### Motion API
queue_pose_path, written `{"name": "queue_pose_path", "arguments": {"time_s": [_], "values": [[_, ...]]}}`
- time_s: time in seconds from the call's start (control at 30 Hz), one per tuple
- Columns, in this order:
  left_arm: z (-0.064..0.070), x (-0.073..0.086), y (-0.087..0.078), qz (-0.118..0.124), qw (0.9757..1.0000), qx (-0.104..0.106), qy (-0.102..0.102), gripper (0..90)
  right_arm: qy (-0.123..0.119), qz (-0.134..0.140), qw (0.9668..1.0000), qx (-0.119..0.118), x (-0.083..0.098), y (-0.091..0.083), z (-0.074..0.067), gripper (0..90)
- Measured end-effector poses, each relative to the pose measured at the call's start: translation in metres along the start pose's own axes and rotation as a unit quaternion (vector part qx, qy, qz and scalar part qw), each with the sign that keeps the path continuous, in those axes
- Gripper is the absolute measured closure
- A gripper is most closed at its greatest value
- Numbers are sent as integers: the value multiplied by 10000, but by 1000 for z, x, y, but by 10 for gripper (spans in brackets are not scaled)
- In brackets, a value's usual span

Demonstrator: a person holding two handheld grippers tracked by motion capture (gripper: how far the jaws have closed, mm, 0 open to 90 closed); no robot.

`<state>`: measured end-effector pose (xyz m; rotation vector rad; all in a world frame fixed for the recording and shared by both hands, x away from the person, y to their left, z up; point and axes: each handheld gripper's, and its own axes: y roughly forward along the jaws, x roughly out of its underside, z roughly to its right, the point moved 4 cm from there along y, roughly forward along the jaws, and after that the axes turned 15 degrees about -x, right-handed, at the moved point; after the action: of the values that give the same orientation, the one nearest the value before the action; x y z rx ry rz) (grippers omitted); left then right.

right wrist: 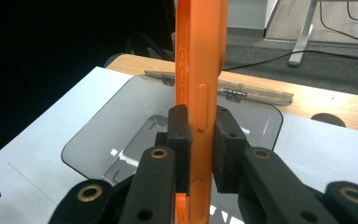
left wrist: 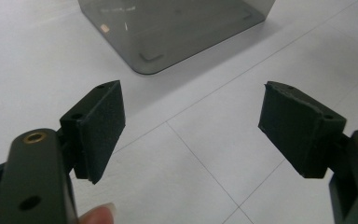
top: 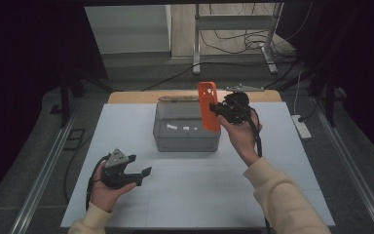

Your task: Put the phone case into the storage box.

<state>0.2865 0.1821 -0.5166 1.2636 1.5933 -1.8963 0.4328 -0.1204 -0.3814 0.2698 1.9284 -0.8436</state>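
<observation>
Although the orange phone case (right wrist: 200,93) runs off the top and bottom of the right gripper view, its edge with button cut-outs sits plainly between the two black pads, which clamp it from either side. From the high view the same case (top: 208,105) stands upright, held by the right gripper (top: 222,111) above the near right corner of the grey open box (top: 185,139); its broad back and camera opening show there. Beyond the jaws, the box's lid (right wrist: 261,93) lies flat behind it. What lies in the box is too small to tell. The left gripper (top: 141,165) hovers well apart, low over the white table (top: 199,195), jaws spread and empty; just ahead of it stands a box corner (left wrist: 149,60).
</observation>
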Motion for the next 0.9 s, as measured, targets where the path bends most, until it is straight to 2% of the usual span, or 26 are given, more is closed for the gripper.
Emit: {"name": "queue_pose_path", "arguments": {"time_s": [0.5, 0.9], "values": [[0, 0, 0, -7, 10000, -29, 1, 227, 81, -179, 9998, 59, 0, 8, 4, 791], [0, 1, 1, -28, 10000, -37, -4, 228, 184, -325, 9991, 205, 1, 14, 15, 791]]}}
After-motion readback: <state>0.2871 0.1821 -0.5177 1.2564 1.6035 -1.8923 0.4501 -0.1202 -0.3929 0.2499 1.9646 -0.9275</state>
